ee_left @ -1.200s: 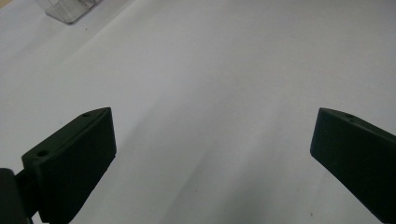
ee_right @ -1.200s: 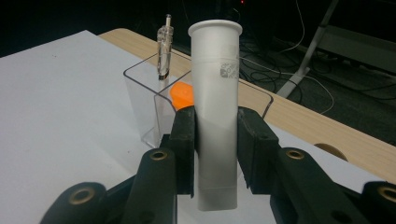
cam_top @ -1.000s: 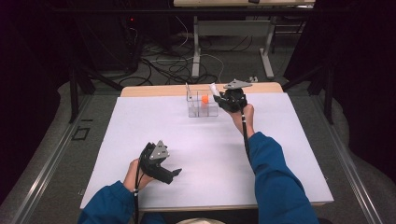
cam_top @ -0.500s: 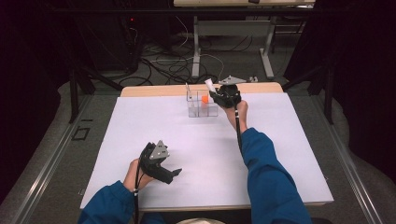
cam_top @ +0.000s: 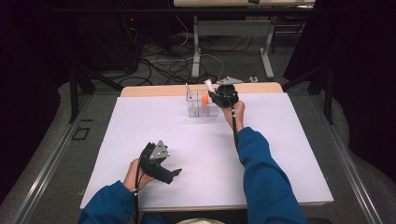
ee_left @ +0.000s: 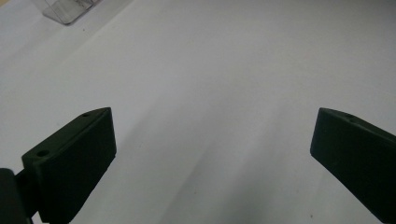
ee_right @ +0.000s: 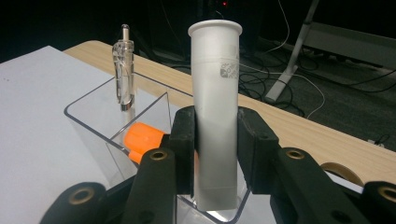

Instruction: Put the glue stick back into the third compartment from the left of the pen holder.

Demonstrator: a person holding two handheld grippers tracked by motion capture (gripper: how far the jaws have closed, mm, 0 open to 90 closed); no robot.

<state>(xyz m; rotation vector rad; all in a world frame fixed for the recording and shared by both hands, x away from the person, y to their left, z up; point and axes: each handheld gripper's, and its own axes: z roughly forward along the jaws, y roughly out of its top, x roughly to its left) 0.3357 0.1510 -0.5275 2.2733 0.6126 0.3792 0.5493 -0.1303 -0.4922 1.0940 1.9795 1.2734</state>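
A white tube (ee_right: 215, 107) is clamped upright between the two black jaws of the right gripper (ee_right: 215, 154), the pads pressed against its sides at about mid-height. Its open, rimmed end is turned up and a faint printed mark is seen near the top. The lower end of the tube is set just inside the clear plastic organiser (ee_right: 93, 122) — a small transparent box divided by inner walls — at the near corner compartment. In the high view the right gripper (cam_top: 219, 97) is held at the right side of the organiser (cam_top: 201, 106), near the far edge of the white table (cam_top: 140, 126), with the tube (cam_top: 209, 86) slanting up and away from it.

An orange cap (ee_right: 142, 140) is lodged in the organiser, just left of the tube and partly hidden by the left jaw. A clear pen-shaped piece (ee_right: 124, 67) is stood upright in the far compartment, well behind the cap and apart from the tube.

The left gripper (cam_top: 163, 170) is held low over the table, well apart from the organiser and toward the person's side. Its jaws are spread wide in the left gripper view — nothing is held between them, only bare white surface (ee_left: 224, 84). A corner of the organiser (ee_left: 70, 9) is glimpsed at the top left of that view.
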